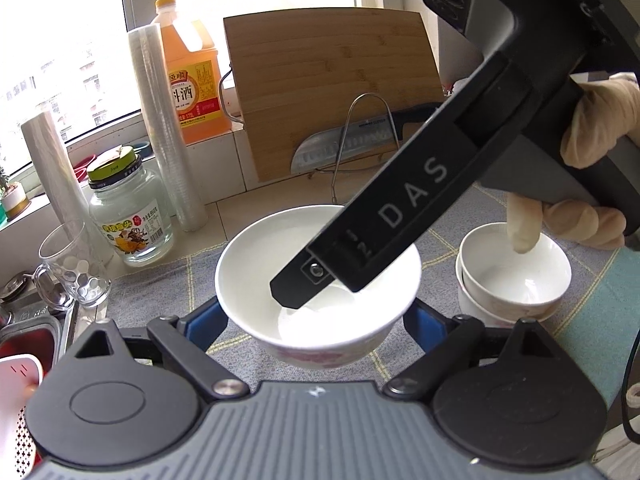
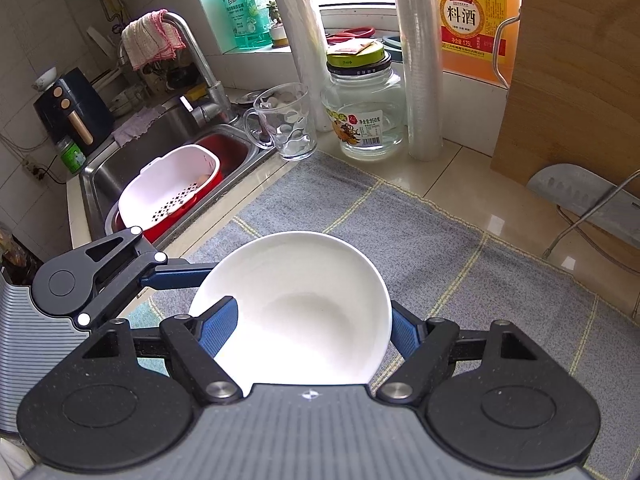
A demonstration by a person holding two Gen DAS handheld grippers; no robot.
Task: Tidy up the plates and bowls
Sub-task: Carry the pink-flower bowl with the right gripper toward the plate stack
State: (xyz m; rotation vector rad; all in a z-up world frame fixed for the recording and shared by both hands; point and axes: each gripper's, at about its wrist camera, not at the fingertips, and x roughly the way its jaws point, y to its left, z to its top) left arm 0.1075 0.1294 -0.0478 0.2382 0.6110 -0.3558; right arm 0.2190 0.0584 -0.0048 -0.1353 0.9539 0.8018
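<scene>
A: Where's the white bowl (image 1: 318, 280)?
B: Up off the grey mat (image 2: 420, 240), btwn both tools.
A: Left gripper (image 1: 316, 320)?
B: Jaws wide, squeezing its sides.
A: Right gripper (image 2: 308, 332)?
B: Jaws on its rim, I think. Two stacked bowls (image 1: 514, 276) sit nearby.

Daylight pours through the window (image 1: 80, 40) above the tiled sill (image 1: 208, 138), where a big orange bottle (image 1: 192, 68) stands. The pale tiled surface (image 2: 448, 176) carries a grey checked mat (image 2: 420, 248). A wooden cutting board (image 1: 332, 88) leans upright against the wall, with a cleaver (image 1: 320, 152) in a wire rack before it. To one side lies a steel sink (image 2: 120, 168) with a curved tap (image 2: 200, 60), a pink cloth (image 2: 150, 38) draped over it. White wall tiles (image 2: 36, 28) rise behind.
</scene>
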